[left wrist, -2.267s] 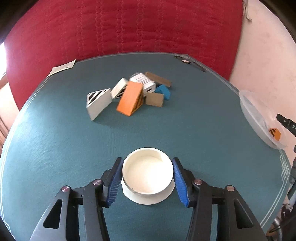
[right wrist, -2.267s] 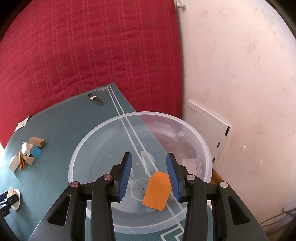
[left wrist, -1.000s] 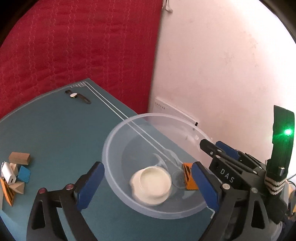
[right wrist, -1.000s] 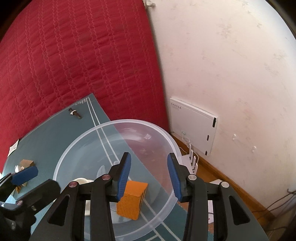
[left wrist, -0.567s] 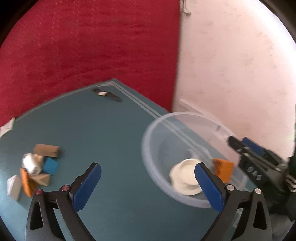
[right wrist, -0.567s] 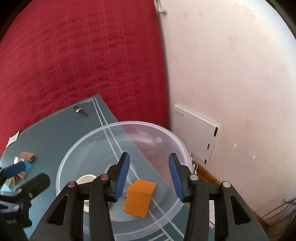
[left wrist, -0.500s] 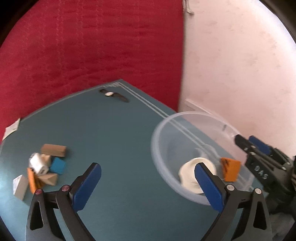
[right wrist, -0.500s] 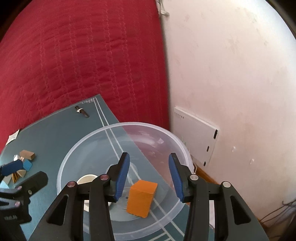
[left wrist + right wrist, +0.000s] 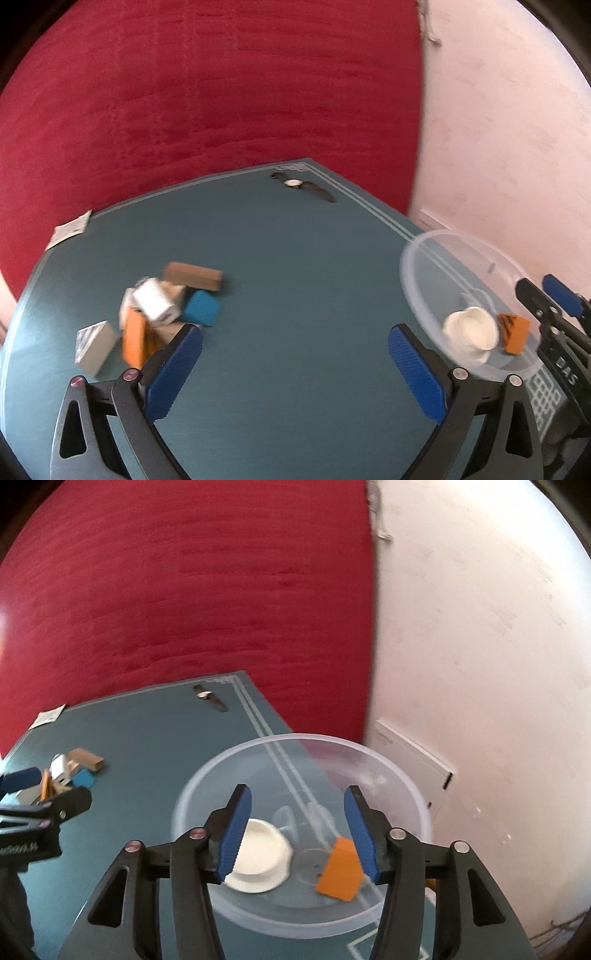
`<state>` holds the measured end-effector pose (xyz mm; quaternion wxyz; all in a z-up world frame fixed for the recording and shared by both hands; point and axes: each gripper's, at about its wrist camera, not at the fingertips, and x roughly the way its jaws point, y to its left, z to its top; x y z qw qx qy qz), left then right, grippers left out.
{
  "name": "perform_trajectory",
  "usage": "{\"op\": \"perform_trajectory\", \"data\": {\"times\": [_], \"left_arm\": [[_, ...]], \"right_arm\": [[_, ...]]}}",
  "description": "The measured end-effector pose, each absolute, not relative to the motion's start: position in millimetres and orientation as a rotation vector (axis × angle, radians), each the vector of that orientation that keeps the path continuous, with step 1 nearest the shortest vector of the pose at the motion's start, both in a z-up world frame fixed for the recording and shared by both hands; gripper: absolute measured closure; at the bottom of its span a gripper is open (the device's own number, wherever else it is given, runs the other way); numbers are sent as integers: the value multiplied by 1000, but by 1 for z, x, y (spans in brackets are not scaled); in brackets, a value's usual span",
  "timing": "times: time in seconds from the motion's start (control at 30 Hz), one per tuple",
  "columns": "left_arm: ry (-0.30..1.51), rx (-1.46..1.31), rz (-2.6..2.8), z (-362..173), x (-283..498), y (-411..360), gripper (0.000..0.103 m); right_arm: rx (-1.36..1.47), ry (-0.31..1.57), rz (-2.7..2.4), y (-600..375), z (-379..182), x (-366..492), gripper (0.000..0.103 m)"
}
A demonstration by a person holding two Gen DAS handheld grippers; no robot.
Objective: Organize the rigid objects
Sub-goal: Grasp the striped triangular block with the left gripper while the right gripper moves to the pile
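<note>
A clear plastic bowl (image 9: 369,753) stands at the right edge of the teal table and holds a white cup (image 9: 258,853) and an orange block (image 9: 341,871). It also shows in the left wrist view (image 9: 424,258), with the cup (image 9: 471,330) and orange block (image 9: 515,332) inside. My right gripper (image 9: 297,830) is open and empty above the bowl. My left gripper (image 9: 295,365) is wide open and empty over bare table. A pile of blocks (image 9: 162,310) lies ahead of it to the left: brown, white, blue, orange and a striped white wedge.
A wristwatch (image 9: 301,184) lies near the table's far corner. A paper slip (image 9: 68,230) lies at the far left edge. A red quilted wall stands behind the table and a pale wall with a white panel (image 9: 410,760) is to the right.
My left gripper has let go of the white cup in the bowl, opened wide and swung left toward the block pile. My right gripper has opened wider above the bowl.
</note>
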<state>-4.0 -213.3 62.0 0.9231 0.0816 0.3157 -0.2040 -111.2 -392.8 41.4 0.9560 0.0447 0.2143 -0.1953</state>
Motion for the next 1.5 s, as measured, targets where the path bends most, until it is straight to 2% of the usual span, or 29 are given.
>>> {"op": "perform_trajectory", "data": {"times": [0.4, 0.83, 1.33, 1.4, 1.5], "left_arm": [[646, 122, -226, 60, 19, -134, 0], [698, 65, -31, 47, 53, -41, 0], [770, 80, -42, 30, 84, -36, 1], [778, 91, -48, 27, 88, -40, 6], [800, 97, -65, 24, 95, -43, 25]], "right_arm": [[0, 499, -141, -314, 40, -87, 47], [48, 637, 38, -268, 28, -49, 45], [55, 708, 103, -248, 15, -33, 45], [56, 716, 107, -248, 14, -32, 45], [62, 732, 111, -248, 11, -30, 44]]}}
